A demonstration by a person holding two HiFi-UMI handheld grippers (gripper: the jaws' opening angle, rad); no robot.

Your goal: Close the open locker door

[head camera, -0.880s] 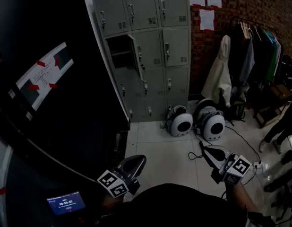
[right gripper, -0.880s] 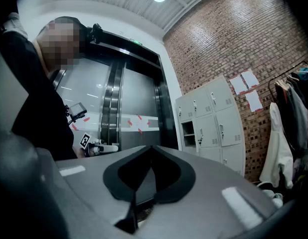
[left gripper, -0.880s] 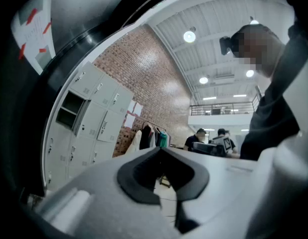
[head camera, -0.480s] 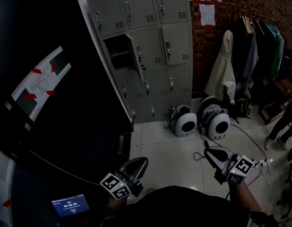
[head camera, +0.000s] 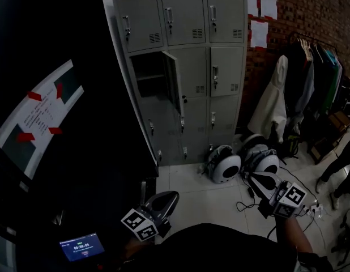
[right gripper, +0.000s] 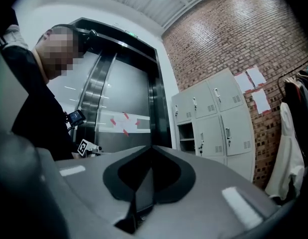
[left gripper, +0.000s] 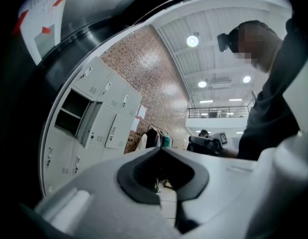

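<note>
A grey bank of lockers [head camera: 186,67] stands against the brick wall. One middle-row door [head camera: 174,83] on the left column hangs open, and its dark compartment [head camera: 146,72] shows a shelf. My left gripper [head camera: 173,196] is low at the bottom, far from the lockers, its jaws together on nothing. My right gripper [head camera: 254,177] is low at the right, also shut and empty. The open compartment [left gripper: 73,111] lies left of the left gripper [left gripper: 161,150] in its own view. It also shows as a compartment [right gripper: 186,133] beyond the right gripper [right gripper: 153,147].
Two round white cases [head camera: 226,168] sit on the tiled floor before the lockers, with cables [head camera: 248,200] near them. A clothes rack [head camera: 314,72] and a white coat [head camera: 272,103] stand right. A dark metal wall with a taped sheet [head camera: 39,115] fills the left. A small screen [head camera: 81,246] glows below.
The head view has shifted, so the lockers now sit further right and look slightly nearer. Both grippers stay low and shut, and the locker door's angle is unchanged.
</note>
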